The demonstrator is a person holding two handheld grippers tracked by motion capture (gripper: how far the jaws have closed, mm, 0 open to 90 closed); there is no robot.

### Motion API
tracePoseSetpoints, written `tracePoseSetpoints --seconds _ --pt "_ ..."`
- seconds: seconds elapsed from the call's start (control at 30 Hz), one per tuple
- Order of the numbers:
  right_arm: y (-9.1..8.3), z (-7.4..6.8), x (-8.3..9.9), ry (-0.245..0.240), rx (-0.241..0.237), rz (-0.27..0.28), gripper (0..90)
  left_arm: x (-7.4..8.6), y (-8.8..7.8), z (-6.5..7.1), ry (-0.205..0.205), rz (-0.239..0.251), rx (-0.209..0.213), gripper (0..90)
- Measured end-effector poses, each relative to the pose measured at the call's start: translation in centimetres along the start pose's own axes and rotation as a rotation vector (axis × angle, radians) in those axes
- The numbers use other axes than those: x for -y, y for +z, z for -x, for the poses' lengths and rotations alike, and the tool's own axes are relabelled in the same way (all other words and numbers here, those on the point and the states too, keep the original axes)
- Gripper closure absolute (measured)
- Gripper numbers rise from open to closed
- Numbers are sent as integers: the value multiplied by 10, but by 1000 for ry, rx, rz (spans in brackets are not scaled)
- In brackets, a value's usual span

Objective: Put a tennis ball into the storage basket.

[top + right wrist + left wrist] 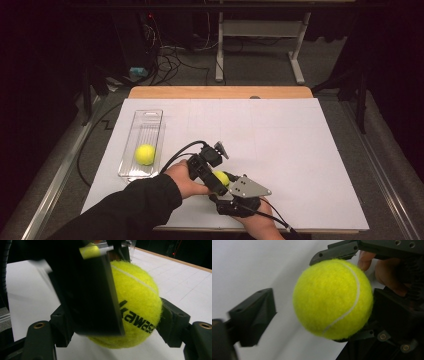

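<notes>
The tennis ball (222, 177) is off the white sheet (300, 150), clamped between the jaws of the right gripper (223, 186), to the right of the clear tray (148, 122) and nearer the person. The left gripper (216, 176) straddles the same ball; in the left gripper view its left jaw stands clear of the felt, so it has no grip yet. This looks like a hand-over from right to left. Next, the left jaws need to close firmly on the ball before the right lets go. A second ball (145, 154) already lies in the tray, the likely destination.
</notes>
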State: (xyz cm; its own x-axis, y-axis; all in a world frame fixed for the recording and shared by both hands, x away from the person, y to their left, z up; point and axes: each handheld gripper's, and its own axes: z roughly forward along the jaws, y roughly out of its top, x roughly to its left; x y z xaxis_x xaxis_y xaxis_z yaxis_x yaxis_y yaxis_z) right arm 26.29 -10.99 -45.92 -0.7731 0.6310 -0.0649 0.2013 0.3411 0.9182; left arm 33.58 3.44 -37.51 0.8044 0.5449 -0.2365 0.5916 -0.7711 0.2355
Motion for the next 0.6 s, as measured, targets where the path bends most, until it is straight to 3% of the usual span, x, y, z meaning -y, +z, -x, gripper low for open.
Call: tracePoseSetpoints --seconds 0.07,0.17,0.2,0.23,0.3,0.33,0.43,0.6 --pt "1 0 0 14 -1 0 271 -1 1 1 0 -3 9 259" --pt "1 1 1 18 -1 0 265 -1 0 1 -2 1 10 264" --pt "1 4 1 34 -22 10 160 -1 -1 1 1 -3 -5 265" --pt "1 4 1 34 -22 10 160 -1 -2 0 1 -5 -15 265" --pt "1 7 2 55 -5 -29 21 -1 -7 -4 -15 2 -18 266" --pt "0 9 3 53 -3 -31 0 0 -12 -11 -29 4 -30 265" --pt "-4 15 6 62 14 -38 0 2 -18 -18 -52 4 -52 265" --pt "-21 35 13 61 80 -49 0 9 -39 -40 -105 11 -87 265"
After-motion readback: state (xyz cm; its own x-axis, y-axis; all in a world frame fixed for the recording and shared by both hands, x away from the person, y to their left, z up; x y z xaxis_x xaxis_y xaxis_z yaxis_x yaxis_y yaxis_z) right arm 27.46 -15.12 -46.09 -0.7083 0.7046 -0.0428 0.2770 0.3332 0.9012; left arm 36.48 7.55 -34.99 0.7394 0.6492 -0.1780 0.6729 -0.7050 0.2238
